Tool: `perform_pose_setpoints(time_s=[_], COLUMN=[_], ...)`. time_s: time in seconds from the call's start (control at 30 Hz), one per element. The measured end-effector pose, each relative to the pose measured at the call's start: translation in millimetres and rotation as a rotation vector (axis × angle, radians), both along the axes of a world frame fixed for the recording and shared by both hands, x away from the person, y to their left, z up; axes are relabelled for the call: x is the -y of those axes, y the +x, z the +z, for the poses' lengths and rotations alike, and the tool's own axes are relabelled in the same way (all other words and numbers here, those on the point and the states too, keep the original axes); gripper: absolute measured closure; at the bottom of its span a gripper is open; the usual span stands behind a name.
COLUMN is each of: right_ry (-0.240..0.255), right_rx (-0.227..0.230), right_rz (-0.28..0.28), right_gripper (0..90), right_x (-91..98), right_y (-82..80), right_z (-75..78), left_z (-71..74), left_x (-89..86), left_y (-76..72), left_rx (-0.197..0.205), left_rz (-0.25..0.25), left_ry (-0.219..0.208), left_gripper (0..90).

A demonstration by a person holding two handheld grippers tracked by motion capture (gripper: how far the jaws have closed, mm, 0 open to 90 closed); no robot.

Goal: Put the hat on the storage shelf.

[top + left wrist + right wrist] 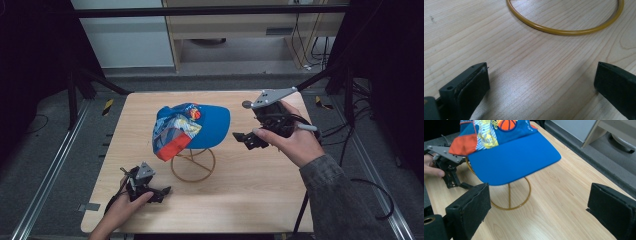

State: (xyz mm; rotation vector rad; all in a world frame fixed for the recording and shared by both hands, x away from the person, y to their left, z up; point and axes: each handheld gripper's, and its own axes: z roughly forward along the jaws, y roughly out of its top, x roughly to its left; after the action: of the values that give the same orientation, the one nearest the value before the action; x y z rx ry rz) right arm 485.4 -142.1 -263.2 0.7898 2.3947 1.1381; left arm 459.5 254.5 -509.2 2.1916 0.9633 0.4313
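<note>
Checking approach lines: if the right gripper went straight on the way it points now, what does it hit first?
Most likely the cap: its blue brim sits dead ahead between the open fingers of the right gripper. Depth is unclear; if it runs low, it passes under the brim and meets the wire stand instead.

Left claw [162, 191] low, right claw [244, 138] raised, seemingly both open

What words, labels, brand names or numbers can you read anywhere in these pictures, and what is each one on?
No text reads clearly anywhere.
Cap on the wire stand: yellow lettering beside the basketball print, cut off by the frame edge and too blurred to read.
Cap's side panel: busy printed pattern, too small to tell any letters.
Left gripper, right gripper and table: no markings legible.
</note>
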Motion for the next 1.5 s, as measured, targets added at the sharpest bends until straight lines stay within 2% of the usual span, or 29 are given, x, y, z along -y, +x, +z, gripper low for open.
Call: perform_pose_setpoints(time_s=[0.27, 0.63, 0.7, 0.83, 1.1, 1.33, 1.5], right_ry=[0.01, -0.009, -0.014, -0.026, -0.049, -0.052, -0.054], right_rx=[-0.011, -0.032, -0.036, -0.04, -0.025, -0.023, -0.037], right_rz=[-0.022, -0.066, -0.082, -0.09, -0.105, -0.124, -0.139], right_gripper=[4.9, 6.8, 8.3, 8.7, 9.7, 11.0, 11.7], right_x=[9.7, 29.9, 35.4, 40.2, 50.0, 55.9, 57.7], right_y=[-0.8, -0.3, -0.3, -1.4, -5.6, -9.8, -11.1], right_z=[-9.4, -36.9, -46.5, -56.4, -80.4, -107.0, -127.7], left_z=[-0.2, -0.1, -0.2, -0.2, -0.2, -0.2, -0.2], left_x=[0.4, 0.3, 0.5, 0.4, 0.5, 0.5, 0.6], left_y=[-0.2, -0.4, -0.5, -0.5, -0.5, -0.7, -0.7], left_rx=[0.002, -0.002, -0.001, -0.001, -0.001, -0.001, -0.001], left_rz=[0.005, 0.004, 0.006, 0.005, 0.006, 0.007, 0.008], left_ry=[-0.003, -0.001, -0.004, -0.003, -0.004, -0.003, -0.005], left_gripper=[0.0, 0.0, 0.0, 0.0, 0.0, 0.0, 0.0])
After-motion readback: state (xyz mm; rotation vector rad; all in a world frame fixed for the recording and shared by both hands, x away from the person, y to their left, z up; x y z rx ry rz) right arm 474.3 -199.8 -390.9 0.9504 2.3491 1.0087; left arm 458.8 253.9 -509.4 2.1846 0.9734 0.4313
